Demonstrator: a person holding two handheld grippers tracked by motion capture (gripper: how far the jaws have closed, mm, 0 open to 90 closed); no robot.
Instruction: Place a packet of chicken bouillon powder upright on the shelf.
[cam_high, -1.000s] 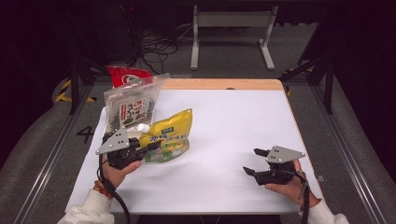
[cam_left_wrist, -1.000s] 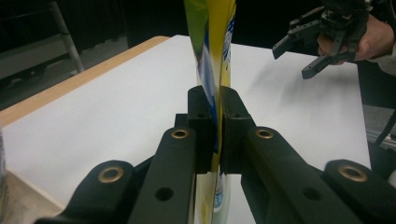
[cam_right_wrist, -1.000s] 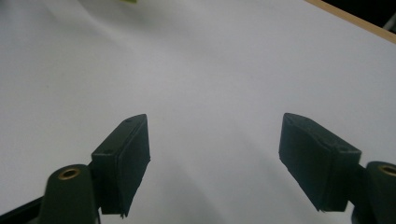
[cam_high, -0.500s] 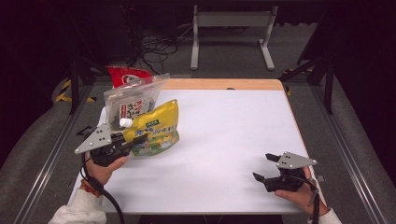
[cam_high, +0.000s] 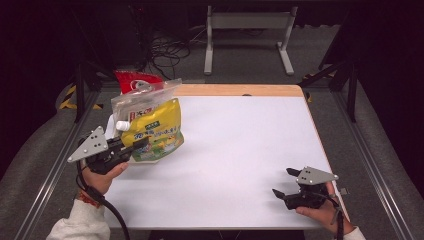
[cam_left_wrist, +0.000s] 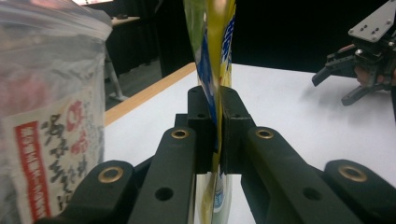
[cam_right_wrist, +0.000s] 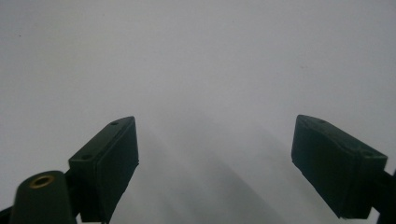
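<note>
Because the left gripper (cam_high: 131, 148) pinches the yellow pouch (cam_high: 155, 131) by its lower edge, the pouch stands lifted off the desk (cam_high: 240, 150) at the near left, tilted toward the clear bag (cam_high: 131, 102) behind it, with its white cap (cam_high: 123, 125) pointing left. In the left gripper view the fingers (cam_left_wrist: 203, 130) press together on the thin seam of the pouch (cam_left_wrist: 215, 42), likely a hold that keeps the soft body hanging free for carrying. That hand is raised, its wrist angled so the gripper points right and far. The right gripper (cam_high: 286, 184) rests low at the near right, well apart from the pouch; its fingers (cam_right_wrist: 109, 161) have just been opening and are spread wide over bare desk, with nothing between them.
</note>
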